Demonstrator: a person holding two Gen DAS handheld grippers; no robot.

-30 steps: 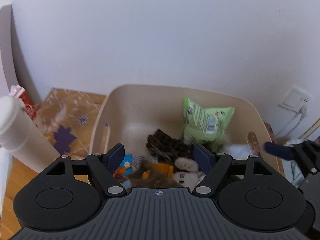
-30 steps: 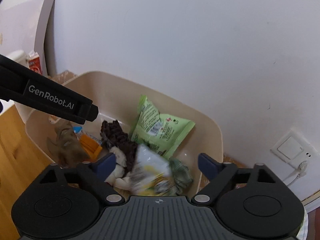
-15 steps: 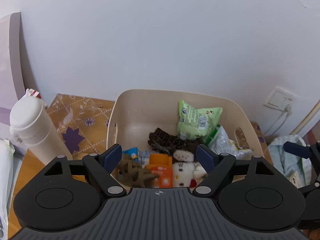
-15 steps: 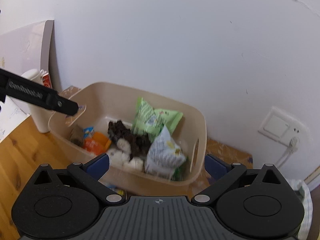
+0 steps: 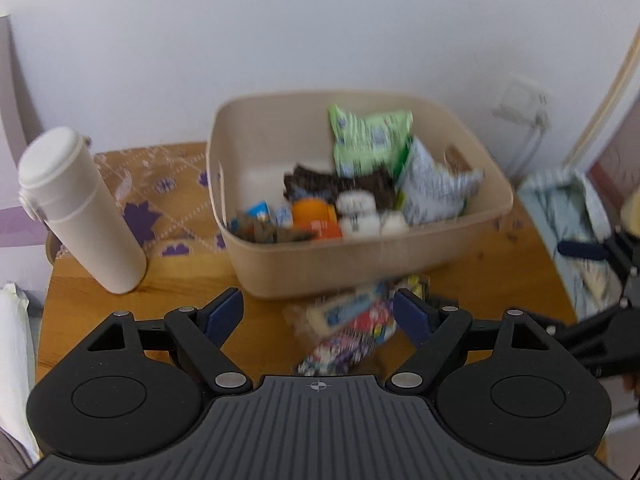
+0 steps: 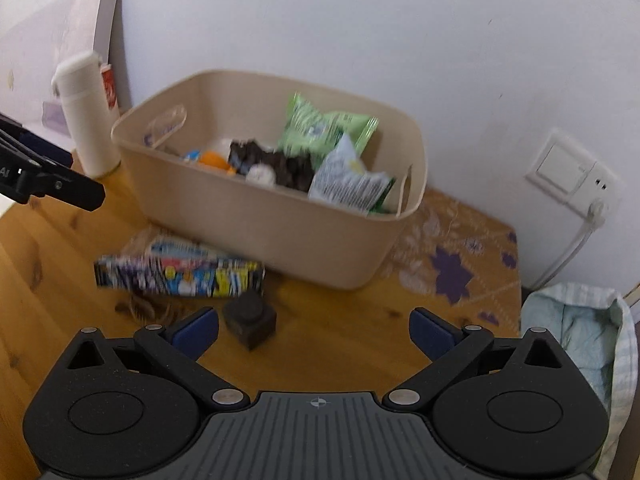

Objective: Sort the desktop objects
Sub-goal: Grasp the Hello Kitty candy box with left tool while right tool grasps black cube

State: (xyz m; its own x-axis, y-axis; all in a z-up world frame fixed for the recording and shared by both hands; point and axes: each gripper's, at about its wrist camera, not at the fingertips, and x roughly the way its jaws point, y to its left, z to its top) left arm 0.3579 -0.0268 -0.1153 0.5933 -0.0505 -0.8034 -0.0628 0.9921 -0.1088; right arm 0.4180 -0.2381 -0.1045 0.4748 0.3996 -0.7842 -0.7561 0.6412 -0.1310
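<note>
Jaws on both tongs are spread wide, nothing gripped. Left gripper [image 5: 318, 314] is held above the table [image 5: 100, 296], with the colourful packet pile [image 5: 348, 332] seen between and beyond its fingertips, just in front of the bin [image 5: 360, 268]. Right gripper [image 6: 314, 330] is held lower, with the small dark cube [image 6: 250, 322] just ahead of its left fingertip and the same packets [image 6: 180, 274] further ahead-left. Bin is already loaded with snack bags and small items, so it is judged the sort target; loose items are probably left near it for a short carry. White bottle [image 5: 80, 212] stands ahead-left of the left tongs, apart from the bin. Frames are blurred, so packet labels cannot be read.
</note>
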